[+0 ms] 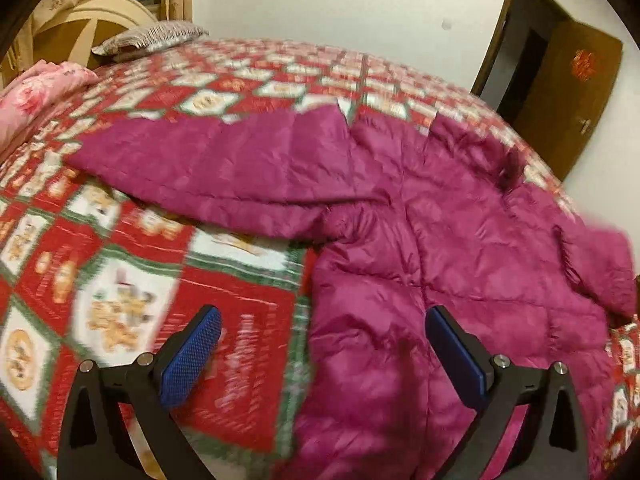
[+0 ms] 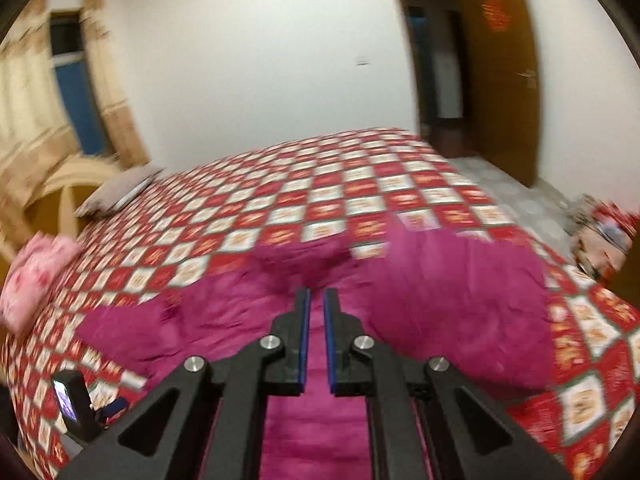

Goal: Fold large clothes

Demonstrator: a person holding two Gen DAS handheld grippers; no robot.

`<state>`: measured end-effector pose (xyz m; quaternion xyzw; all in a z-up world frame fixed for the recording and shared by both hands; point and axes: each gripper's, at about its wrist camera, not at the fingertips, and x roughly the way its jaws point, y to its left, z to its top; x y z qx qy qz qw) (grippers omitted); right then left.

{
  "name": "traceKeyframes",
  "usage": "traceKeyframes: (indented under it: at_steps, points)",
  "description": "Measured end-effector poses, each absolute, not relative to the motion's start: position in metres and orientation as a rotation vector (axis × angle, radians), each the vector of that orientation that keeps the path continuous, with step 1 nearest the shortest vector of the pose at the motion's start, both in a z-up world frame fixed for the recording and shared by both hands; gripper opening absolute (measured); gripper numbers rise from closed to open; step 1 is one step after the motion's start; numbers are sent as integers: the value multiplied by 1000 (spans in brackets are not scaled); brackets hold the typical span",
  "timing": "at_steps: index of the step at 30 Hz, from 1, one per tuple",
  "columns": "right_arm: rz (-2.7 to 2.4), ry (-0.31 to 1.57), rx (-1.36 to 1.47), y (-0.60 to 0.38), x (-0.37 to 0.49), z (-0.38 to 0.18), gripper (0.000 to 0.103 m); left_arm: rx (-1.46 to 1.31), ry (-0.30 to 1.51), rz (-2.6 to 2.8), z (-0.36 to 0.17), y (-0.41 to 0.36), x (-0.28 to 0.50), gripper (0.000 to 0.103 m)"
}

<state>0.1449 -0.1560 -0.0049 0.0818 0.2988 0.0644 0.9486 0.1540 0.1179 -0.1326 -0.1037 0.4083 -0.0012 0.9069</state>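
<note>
A magenta quilted jacket (image 1: 460,248) lies spread on a bed with a red, white and green checked bedspread (image 1: 120,264). One sleeve (image 1: 224,168) reaches out to the left. My left gripper (image 1: 324,316) is open and empty above the jacket's left lower edge. In the right wrist view the jacket (image 2: 448,292) lies blurred below my right gripper (image 2: 316,296). Its jaws stand almost closed with a narrow gap. Jacket fabric shows in the gap, but I cannot tell whether it is pinched or lies below.
A grey pillow (image 1: 152,38) and a pink floral quilt (image 1: 36,92) lie at the head of the bed by a cream headboard (image 1: 88,16). An open brown door (image 1: 568,92) stands at the right. The left gripper's body (image 2: 76,404) shows at lower left of the right wrist view.
</note>
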Motion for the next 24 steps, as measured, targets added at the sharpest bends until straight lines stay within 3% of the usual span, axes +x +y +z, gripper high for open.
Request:
traceKeyframes:
  at_steps: [8,9,11,12,13,16,21,23,24]
  points:
    - [257,693,151,-80,157,-45,10,-254,736,39,-97,167,115,102]
    - [258,701,148,-80,159,-47,14,-243,730,42,-95,168,113,102]
    - [211,733,121,-89,163,-52,50,-223,713,44,-93,169,109,102]
    - [173,733,114,-98,165,-52,90,-213,706,45,-91,170,108,102]
    - [134,716,116,-109,165,-52,102,-205,702,47,-91,170,107,102]
    - [-4,727,134,-161,181,-66,103,-214,711,58,-92,173,111,102]
    - [-82,920,187,-212,215,-121,101,-257,728,57,-94,177,110,102]
    - [-75,986,210,-220,222,-141,89,-254,735,64,-95,178,111,102]
    - [-100,993,207,-223,221,-146,66,-249,738,67,-95,179,111,102]
